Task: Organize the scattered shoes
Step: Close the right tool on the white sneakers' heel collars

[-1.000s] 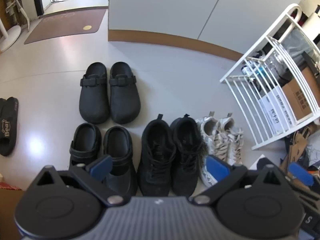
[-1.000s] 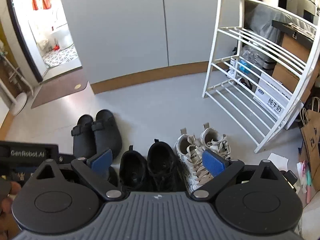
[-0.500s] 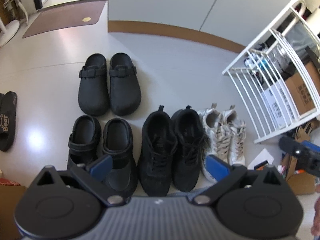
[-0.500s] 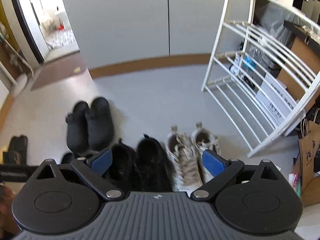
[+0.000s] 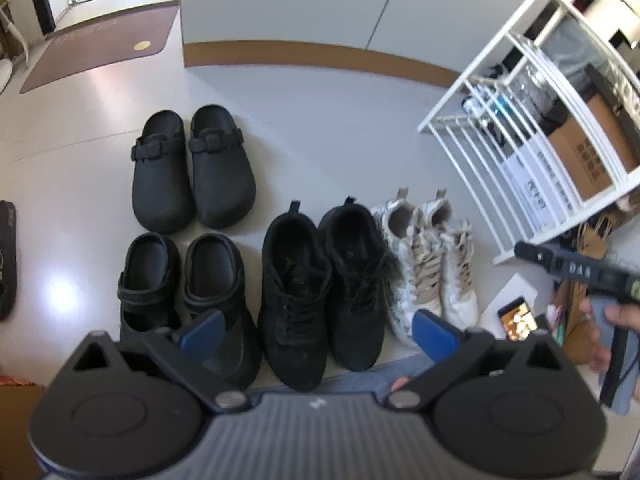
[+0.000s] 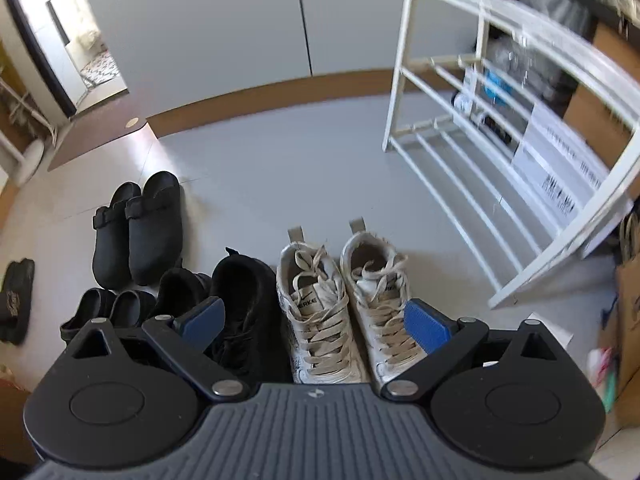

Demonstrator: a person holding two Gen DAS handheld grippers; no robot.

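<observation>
Hovering above the floor (image 5: pixel 328 120), the left gripper (image 5: pixel 318 330) and right gripper (image 6: pixel 314 322) both point downward, fingers spread, empty. Paired shoes: black sneakers (image 5: pixel 324 280) at 12 o'clock, white sneakers (image 6: pixel 344 304) at 1 o'clock.

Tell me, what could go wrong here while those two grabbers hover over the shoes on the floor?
The white sneakers have long loose laces; a finger of the right gripper could snag one and drag the shoe askew. The black sneakers sit tight against them, so lifting either pair may nudge its neighbour out of line. The white rack stands close on the right, and a swing that way could knock it. The left gripper is open too.
</observation>
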